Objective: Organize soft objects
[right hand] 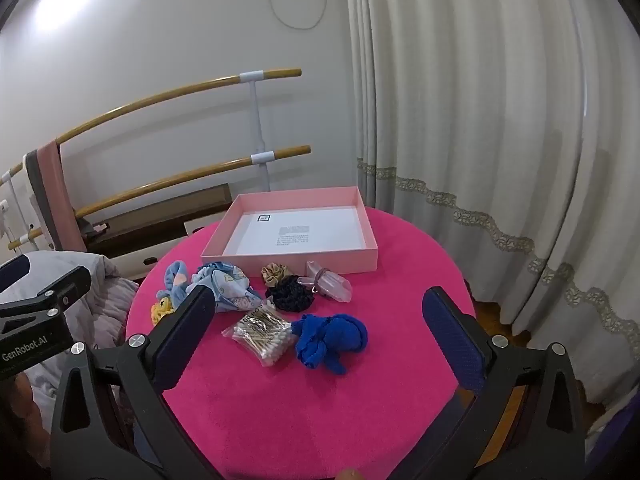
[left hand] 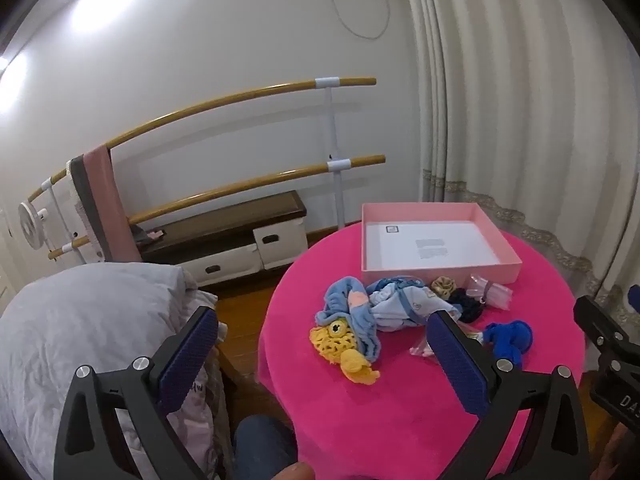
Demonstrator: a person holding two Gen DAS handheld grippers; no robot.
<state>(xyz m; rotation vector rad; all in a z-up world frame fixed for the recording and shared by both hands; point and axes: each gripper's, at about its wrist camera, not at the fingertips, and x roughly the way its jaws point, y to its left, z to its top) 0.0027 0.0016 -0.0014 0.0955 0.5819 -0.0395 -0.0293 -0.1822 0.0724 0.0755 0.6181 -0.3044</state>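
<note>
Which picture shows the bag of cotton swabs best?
The right wrist view: the bag of cotton swabs lies in plain sight on the pink tablecloth. In the left wrist view a finger of the left hand-held gripper hides most of it; only a corner peeks out.

The counter (right hand: 320,400) is hot pink, the box (right hand: 288,258) pale pink, one cloth (right hand: 332,340) royal blue, one scrunchie (right hand: 290,298) black.

The round pink table (right hand: 280,400) bears one pink box (right hand: 296,258), two scrunchies, beige (right hand: 275,273) and black (right hand: 291,298), one blue sock bundle (right hand: 332,340), one cotton-swab bag (right hand: 262,334), one crochet toy (left hand: 344,350) and two pale-blue cloths (left hand: 404,304).
</note>
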